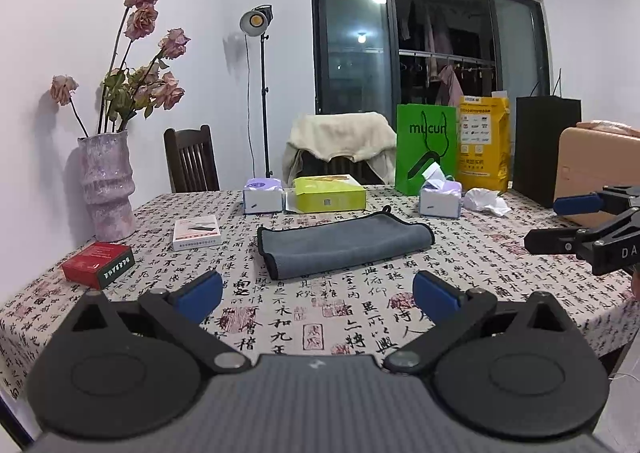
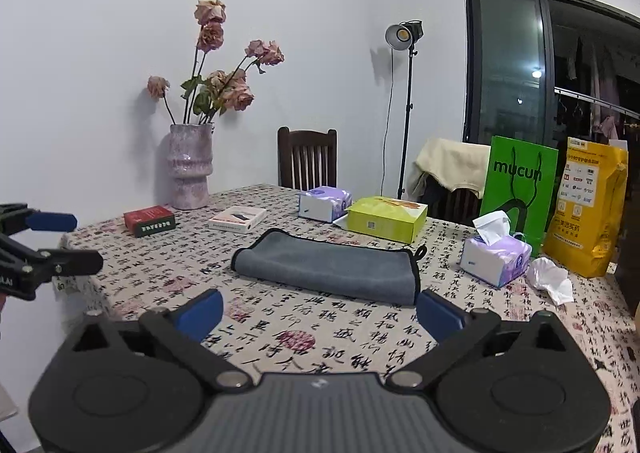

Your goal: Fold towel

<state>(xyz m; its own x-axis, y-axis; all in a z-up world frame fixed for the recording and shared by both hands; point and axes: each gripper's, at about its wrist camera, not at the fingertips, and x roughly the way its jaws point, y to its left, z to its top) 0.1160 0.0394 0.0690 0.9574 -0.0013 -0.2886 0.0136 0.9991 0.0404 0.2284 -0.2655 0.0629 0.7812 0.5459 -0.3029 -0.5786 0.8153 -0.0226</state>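
The grey towel (image 1: 344, 244) is lying already folded over in the middle of the calligraphy-print tablecloth (image 1: 320, 317). The left gripper (image 1: 318, 293) and right gripper (image 2: 320, 311) are both hovering short of it, fingers spread wide, holding nothing. Tissue boxes (image 2: 496, 259) and a lime-green box (image 1: 330, 195) are sitting behind it.

folded towel (image 1: 344, 245), left gripper (image 1: 318, 293) jaws apart
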